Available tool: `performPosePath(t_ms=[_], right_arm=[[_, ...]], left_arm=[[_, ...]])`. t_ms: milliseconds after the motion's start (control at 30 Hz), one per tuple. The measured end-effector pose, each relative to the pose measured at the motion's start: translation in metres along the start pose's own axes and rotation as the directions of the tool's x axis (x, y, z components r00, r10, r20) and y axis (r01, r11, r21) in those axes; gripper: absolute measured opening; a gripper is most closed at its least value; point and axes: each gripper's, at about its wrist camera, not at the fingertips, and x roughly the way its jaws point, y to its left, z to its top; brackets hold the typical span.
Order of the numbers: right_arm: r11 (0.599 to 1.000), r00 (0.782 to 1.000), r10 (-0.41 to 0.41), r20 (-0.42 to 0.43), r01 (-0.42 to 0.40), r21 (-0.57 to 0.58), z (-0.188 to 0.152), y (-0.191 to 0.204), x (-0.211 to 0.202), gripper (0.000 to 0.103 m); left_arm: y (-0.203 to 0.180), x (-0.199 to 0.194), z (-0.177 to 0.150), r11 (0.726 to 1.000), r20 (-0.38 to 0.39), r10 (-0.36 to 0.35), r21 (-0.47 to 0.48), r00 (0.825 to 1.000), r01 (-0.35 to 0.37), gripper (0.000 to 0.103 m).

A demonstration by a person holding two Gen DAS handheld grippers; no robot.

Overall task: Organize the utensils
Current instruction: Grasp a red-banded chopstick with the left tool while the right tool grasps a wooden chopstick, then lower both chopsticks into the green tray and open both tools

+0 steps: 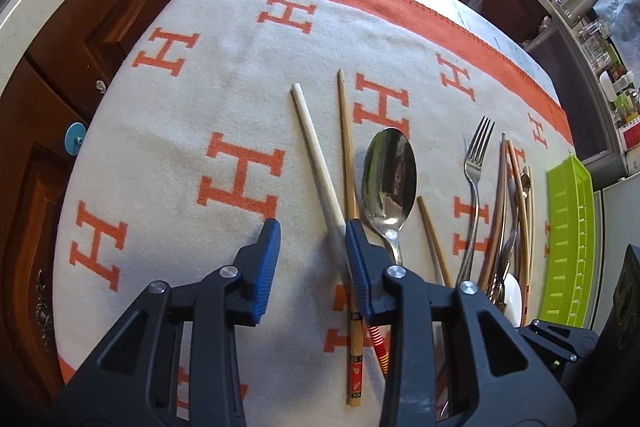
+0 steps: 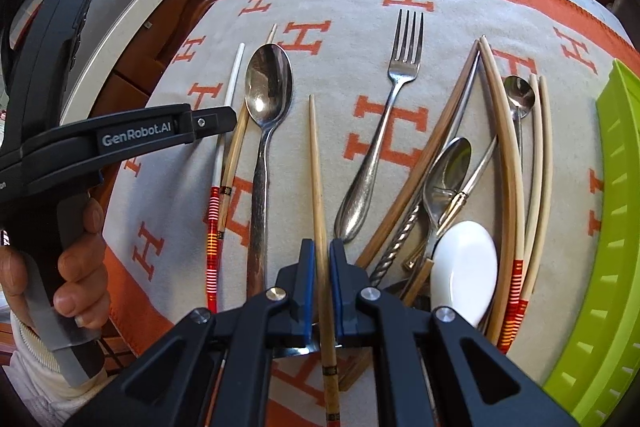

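Observation:
Utensils lie on a cream cloth (image 1: 180, 155) printed with orange H letters. My left gripper (image 1: 312, 227) points down at the cloth with its jaws apart. A white chopstick (image 1: 316, 155) runs in beside the right pad (image 1: 358, 267), and no pad presses on it. A brown chopstick (image 1: 346, 147) passes behind that pad, and a large steel spoon (image 1: 388, 179) lies just right of it. My right gripper (image 2: 322, 245) is shut on a bamboo chopstick (image 2: 316, 167) that lies between the large spoon (image 2: 268, 87) and a fork (image 2: 404, 67).
A heap of chopsticks and spoons (image 2: 460, 167), with a white ceramic spoon (image 2: 464, 267), lies right of the fork. A lime-green tray (image 2: 616, 227) stands along the cloth's right edge. A hand (image 2: 80, 247) holds the left gripper's handle. Dark wooden cabinets (image 1: 80, 67) lie beyond the table.

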Motion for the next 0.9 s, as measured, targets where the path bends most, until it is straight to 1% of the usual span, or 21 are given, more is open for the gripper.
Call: performPosePath(t_ms=[67,133,200,233,300,433,600,700,767,900], right_arm=[[1.000,1.000,0.009,0.002,-0.009,0.005,-0.001,-0.001,-0.001,0.007],[1.000,1.000,0.019,0.004,-0.019,0.010,-0.001,-0.002,-0.002,0.006],[0.999,0.999,0.032,0.009,-0.032,0.017,-0.002,-0.003,-0.003,0.006],[0.999,0.999,0.036,0.013,-0.036,0.022,-0.003,-0.003,-0.004,0.006],[0.998,0.999,0.048,0.022,-0.049,0.035,-0.005,-0.007,-0.008,0.006],[0.995,0.996,0.076,0.054,-0.079,0.053,-0.009,-0.010,-0.021,0.006],[0.989,0.987,0.115,0.109,-0.124,0.084,-0.020,-0.018,-0.047,0.006],[0.984,0.981,0.125,0.151,-0.142,0.109,-0.030,-0.026,-0.067,0.006],[0.980,0.976,0.131,0.174,-0.154,0.127,-0.035,-0.032,-0.078,0.006],[0.972,0.965,0.111,0.238,-0.155,0.175,-0.050,-0.055,-0.106,0.006]], left_arm=[[-0.001,0.003,0.000,1.000,-0.009,0.010,0.003,1.000,-0.010,0.030],[-0.004,0.004,0.000,0.999,-0.001,0.037,0.014,0.999,-0.037,0.022],[-0.005,0.005,0.001,0.998,0.003,0.061,0.014,0.998,-0.061,0.007],[-0.004,0.005,0.001,0.999,0.002,0.051,0.014,0.999,-0.051,0.005],[-0.002,0.005,0.001,0.999,-0.003,0.037,0.012,0.999,-0.037,0.004],[0.001,0.003,-0.002,0.999,0.006,0.045,0.017,0.999,-0.045,0.003],[0.002,-0.024,-0.012,0.999,0.041,0.029,0.015,0.999,-0.029,0.003],[-0.003,-0.043,-0.020,1.000,0.049,-0.005,0.028,0.999,0.004,0.003],[-0.009,-0.057,-0.028,0.998,0.045,-0.048,0.038,0.998,0.046,0.003],[-0.033,-0.083,-0.047,0.991,0.040,-0.114,0.082,0.993,0.110,0.003]])
